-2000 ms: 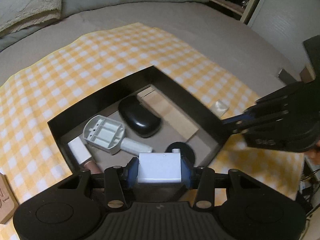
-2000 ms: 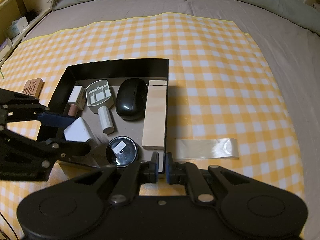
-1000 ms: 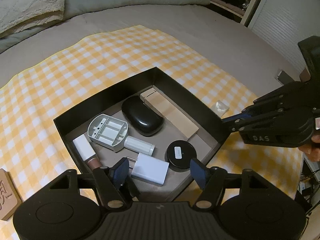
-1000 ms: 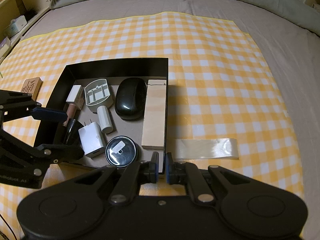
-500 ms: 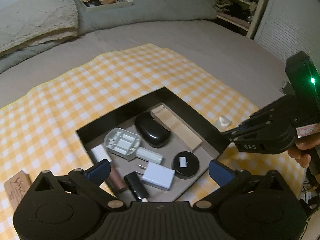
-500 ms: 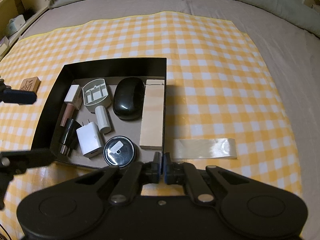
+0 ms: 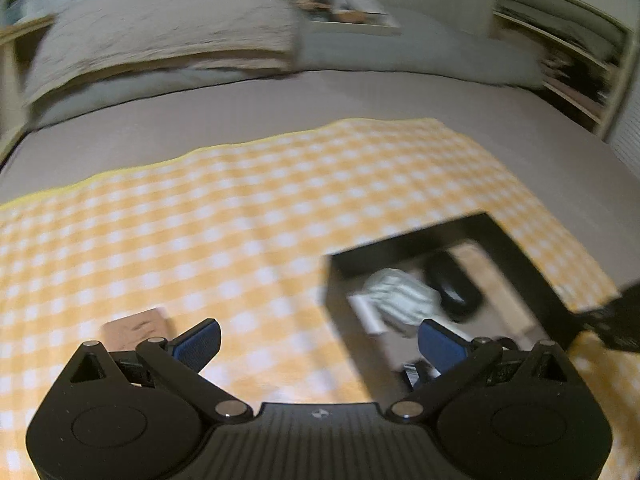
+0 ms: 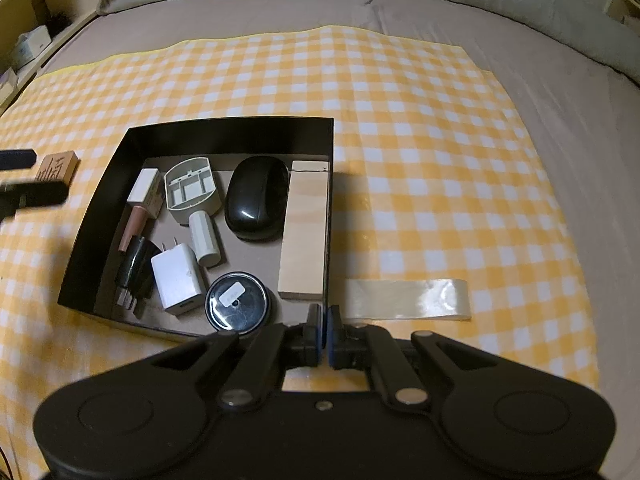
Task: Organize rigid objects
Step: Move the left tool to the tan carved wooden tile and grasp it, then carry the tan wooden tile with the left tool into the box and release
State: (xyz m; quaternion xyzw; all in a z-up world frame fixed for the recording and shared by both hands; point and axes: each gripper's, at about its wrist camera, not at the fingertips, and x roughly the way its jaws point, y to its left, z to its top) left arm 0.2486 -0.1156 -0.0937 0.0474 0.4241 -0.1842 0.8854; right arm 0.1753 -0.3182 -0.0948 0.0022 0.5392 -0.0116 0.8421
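Note:
A black box [image 8: 224, 132] lies on the yellow checked cloth. Inside are a white charger [image 8: 176, 276], a round black tin [image 8: 236, 304], a black mouse [image 8: 256, 200], a long wooden block [image 8: 306, 232], a grey plastic part [image 8: 192, 190] and a black adapter [image 8: 134, 268]. My right gripper [image 8: 324, 320] is shut on the box's near right corner wall. My left gripper [image 7: 318, 336] is wide open and holds nothing, over the cloth left of the box [image 7: 516, 240]. A small carved wooden tile [image 7: 134, 328] lies by its left finger, and the tile [image 8: 56, 168] shows left of the box.
A clear plastic strip [image 8: 404, 294] lies on the cloth right of the box. A white cylinder [image 8: 204, 238] and a pink cosmetic tube [image 8: 138, 204] are also in the box. Pillows [image 7: 160, 40] sit at the bed's far end; shelves [image 8: 28, 40] stand at far left.
My left gripper let go of the white charger inside the box, opened wide and pulled out to the left, over the cloth near the wooden tile. The right gripper stayed put.

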